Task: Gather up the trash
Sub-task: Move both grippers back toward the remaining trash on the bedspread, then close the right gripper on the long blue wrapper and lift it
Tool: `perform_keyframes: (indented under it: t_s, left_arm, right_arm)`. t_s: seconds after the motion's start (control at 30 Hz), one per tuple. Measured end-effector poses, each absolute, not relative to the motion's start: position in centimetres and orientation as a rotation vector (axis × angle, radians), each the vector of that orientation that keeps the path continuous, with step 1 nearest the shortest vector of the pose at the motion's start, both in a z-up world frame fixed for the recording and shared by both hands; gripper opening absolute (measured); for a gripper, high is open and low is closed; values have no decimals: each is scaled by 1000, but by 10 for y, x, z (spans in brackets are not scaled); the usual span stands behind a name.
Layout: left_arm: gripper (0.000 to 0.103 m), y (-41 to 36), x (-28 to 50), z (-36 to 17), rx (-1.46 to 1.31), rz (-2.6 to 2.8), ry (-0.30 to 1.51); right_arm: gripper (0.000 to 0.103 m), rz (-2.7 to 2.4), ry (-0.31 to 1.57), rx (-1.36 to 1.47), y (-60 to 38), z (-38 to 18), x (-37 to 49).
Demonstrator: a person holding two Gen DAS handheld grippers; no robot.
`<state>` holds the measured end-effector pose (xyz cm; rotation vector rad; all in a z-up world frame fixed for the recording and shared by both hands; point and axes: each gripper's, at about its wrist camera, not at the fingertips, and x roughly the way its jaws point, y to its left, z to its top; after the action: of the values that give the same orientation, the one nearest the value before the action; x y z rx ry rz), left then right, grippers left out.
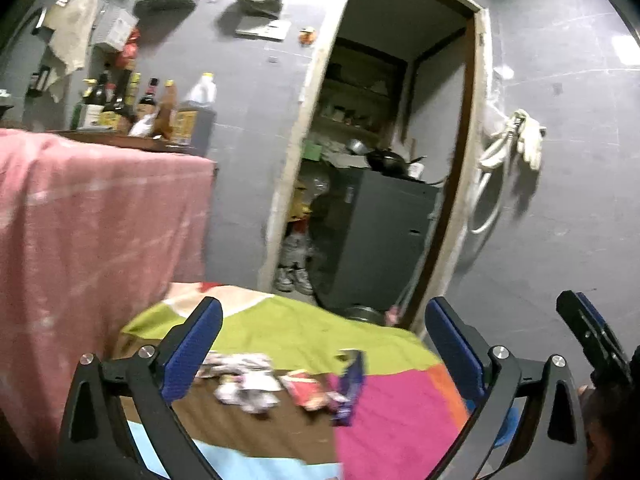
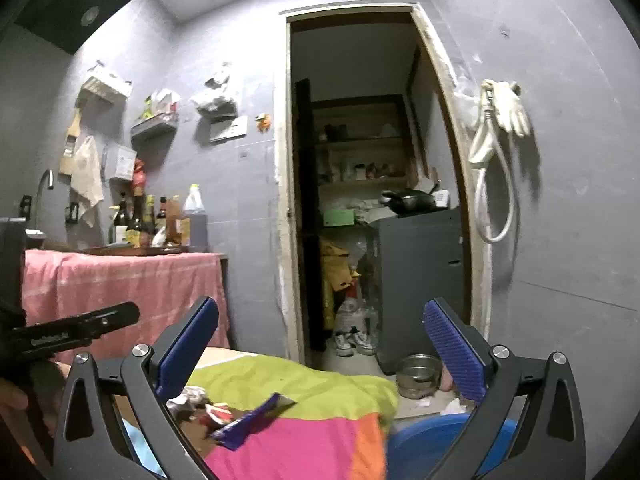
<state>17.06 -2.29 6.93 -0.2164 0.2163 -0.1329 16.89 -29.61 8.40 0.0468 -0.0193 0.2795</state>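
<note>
In the left wrist view, the left gripper (image 1: 320, 344) is seen with jaws spread wide and nothing between them. Low in the frame's centre, crumpled wrappers (image 1: 244, 380) and a purple wrapper (image 1: 350, 390) lie on a patchwork cloth (image 1: 288, 332).

In the right wrist view, the right gripper (image 2: 320, 344) is likewise spread and empty. The purple wrapper (image 2: 248, 422) is seen at lower centre, and a blue bin (image 2: 424, 444) at lower right.

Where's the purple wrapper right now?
The purple wrapper lies on the multicolored cloth, right of the red wrapper and crumpled paper; in the right wrist view, centre-bottom.
</note>
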Motion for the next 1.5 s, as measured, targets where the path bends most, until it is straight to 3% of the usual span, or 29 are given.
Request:
perform_keyframes:
  t_s: [0.37,0.7,0.87,0.97,1.03,1.2,1.33,1.5]
  left_arm:
    - [101,39,192,15,-198,-51,375]
    - [101,35,222,-24,-197,-85,559]
    - [99,31,243,-32,-213,-123,639]
    - [86,28,253,-37,-234,-157,684]
    - [72,25,260,-39,-237,-169,714]
    - [68,26,270,-46,-275,-203,756]
    - [49,22,278,-51,-275,-229,794]
    - [46,23,277,-51,-284,-248,784]
  right_arm:
    - [103,330,152,16,-238,54,215]
    - [102,337,357,-53,-210,17,267]
    - [83,370,474,-90,-204,-1,290]
    - [79,407,544,-104,-198,-14,302]
    - [71,423,584,-116,-194,-21,309]
    - [66,443,655,-103,-192,-35,318]
    - [61,453,687,-86,-193,-42,322]
    - [56,472,710,-63,-197,-44,324]
